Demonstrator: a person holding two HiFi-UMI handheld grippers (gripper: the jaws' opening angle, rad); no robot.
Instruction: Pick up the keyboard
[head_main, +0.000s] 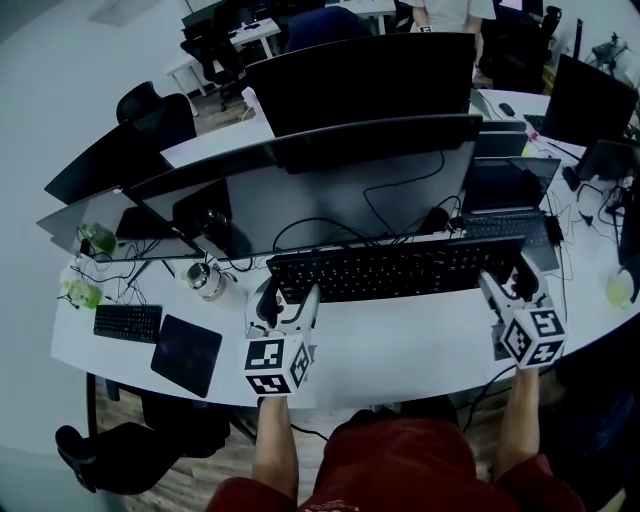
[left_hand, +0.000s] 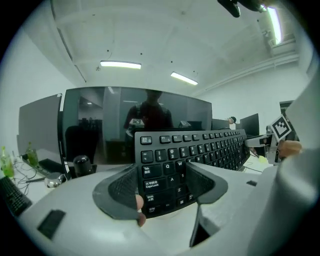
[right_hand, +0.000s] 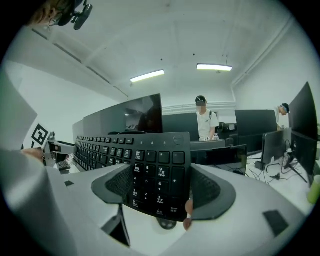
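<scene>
A long black keyboard (head_main: 395, 268) spans the white desk (head_main: 400, 345) in front of the curved monitor. My left gripper (head_main: 288, 293) is shut on its left end, and the Tab and Caps Lock keys show between the pads (left_hand: 165, 187). My right gripper (head_main: 510, 280) is shut on the number-pad end (right_hand: 157, 187). In both gripper views the keyboard (left_hand: 200, 147) (right_hand: 125, 147) is tipped up with its keys facing the cameras. Whether it is clear of the desk I cannot tell.
A wide curved monitor (head_main: 320, 190) stands just behind the keyboard, with cables under it. A small black keyboard (head_main: 128, 322), a dark mouse pad (head_main: 187, 353) and a metal cup (head_main: 205, 280) lie at the left. A laptop (head_main: 505, 185) is at the right. A person (right_hand: 205, 125) stands further back.
</scene>
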